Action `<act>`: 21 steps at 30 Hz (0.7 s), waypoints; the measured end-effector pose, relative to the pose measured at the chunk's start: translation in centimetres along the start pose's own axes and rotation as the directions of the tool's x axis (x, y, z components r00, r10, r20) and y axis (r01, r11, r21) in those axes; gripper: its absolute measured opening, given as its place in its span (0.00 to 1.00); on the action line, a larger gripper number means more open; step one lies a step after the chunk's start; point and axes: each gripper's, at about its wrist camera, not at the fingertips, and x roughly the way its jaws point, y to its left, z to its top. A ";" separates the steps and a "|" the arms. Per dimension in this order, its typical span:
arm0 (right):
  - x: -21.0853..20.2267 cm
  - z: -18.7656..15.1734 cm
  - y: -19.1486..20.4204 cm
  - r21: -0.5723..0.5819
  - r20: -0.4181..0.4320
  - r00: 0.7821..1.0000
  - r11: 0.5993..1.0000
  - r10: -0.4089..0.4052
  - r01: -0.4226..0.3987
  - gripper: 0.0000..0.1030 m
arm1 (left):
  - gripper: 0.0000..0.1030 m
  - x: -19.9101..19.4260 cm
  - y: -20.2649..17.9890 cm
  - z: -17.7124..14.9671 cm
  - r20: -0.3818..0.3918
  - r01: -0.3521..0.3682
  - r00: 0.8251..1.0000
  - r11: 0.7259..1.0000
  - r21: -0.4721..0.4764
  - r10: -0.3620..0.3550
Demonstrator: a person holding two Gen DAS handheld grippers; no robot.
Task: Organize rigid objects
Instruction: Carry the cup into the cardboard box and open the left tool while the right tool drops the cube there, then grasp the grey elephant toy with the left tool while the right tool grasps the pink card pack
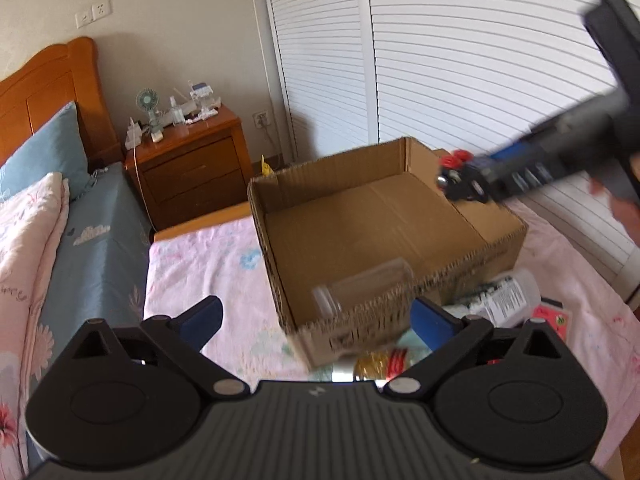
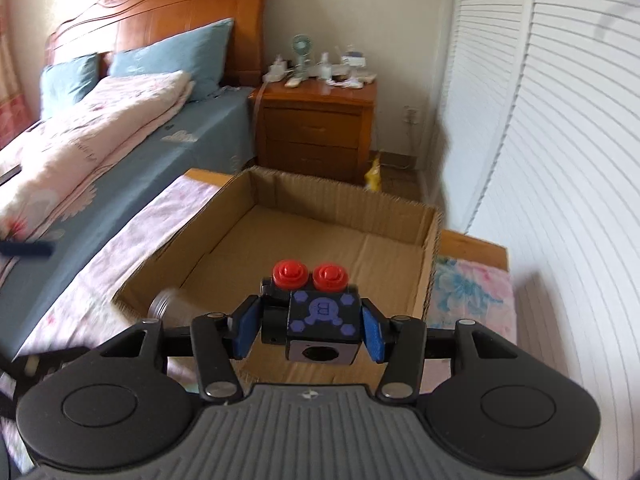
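The right gripper [image 2: 308, 328] has its jaws pinching a black toy block [image 2: 316, 320], one blue pad against each side; the block carries a purple hexagon print on top and two red knobs at its far end; it hangs above the near right part of the cardboard box [image 2: 434, 248], not yet set down. The left gripper [image 1: 316, 320] has its jaws spread wide and holds nothing; it hovers just short of the box's near wall, with the remaining clutter below and beyond its right finger.

By my reading the sorting is at an early stage. Inside the box one thing shows: a clear plastic jar [image 1: 364, 284] lying on its side against the near wall; the rest of the box floor is bare cardboard. The block looks to be the second item going in. Still outside, on the pink floral bed cover [image 1: 208, 256] beside the box, I count one white bottle with a printed label [image 1: 504, 292], one flat pink packet [image 1: 554, 316], and a gold and red object [image 1: 380, 364] partly hidden by the gripper body, too blurred to name; there may be more out of view.

Counted: one box, one jar, one block, one bottle, one packet, two grippers.
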 end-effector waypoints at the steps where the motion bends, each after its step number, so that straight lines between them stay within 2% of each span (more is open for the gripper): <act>1: 0.1 0.3 0.1 0.004 0.003 1.000 1.000 -0.009 0.009 0.82 | 0.97 -0.1 0.0 -0.3 -0.001 -0.002 1.000 1.000 -0.011 0.002; 2: 0.0 0.4 0.2 0.013 0.020 0.999 1.000 -0.026 0.026 0.97 | 0.97 -0.3 0.1 -0.6 0.001 -0.002 1.000 1.000 -0.019 0.002; 3: -0.2 0.3 0.2 0.026 0.042 0.998 0.999 -0.045 0.044 1.00 | 0.97 -0.4 0.1 -0.9 0.002 0.002 1.000 1.000 -0.025 -0.001; 6: -0.7 -0.1 0.3 0.062 0.038 0.998 0.997 -0.050 0.048 1.00 | 0.97 -0.6 0.2 -1.9 -0.002 0.013 1.000 0.999 -0.041 -0.013; 12: -2.3 -2.1 1.1 0.093 0.008 0.990 0.985 -0.144 0.142 1.00 | 0.97 -0.8 -0.4 -3.3 -0.019 0.024 1.000 0.998 -0.056 -0.025; 17: -3.7 -4.9 2.3 0.076 -0.003 0.975 0.972 -0.224 0.224 1.00 | 0.97 -1.1 -1.3 -4.5 -0.020 0.029 0.999 0.998 -0.057 -0.031; 21: -4.5 -8.0 2.4 0.118 -0.012 0.973 0.966 -0.232 0.232 1.00 | 0.97 -1.1 -1.9 -5.3 -0.027 0.029 0.999 0.998 -0.061 -0.031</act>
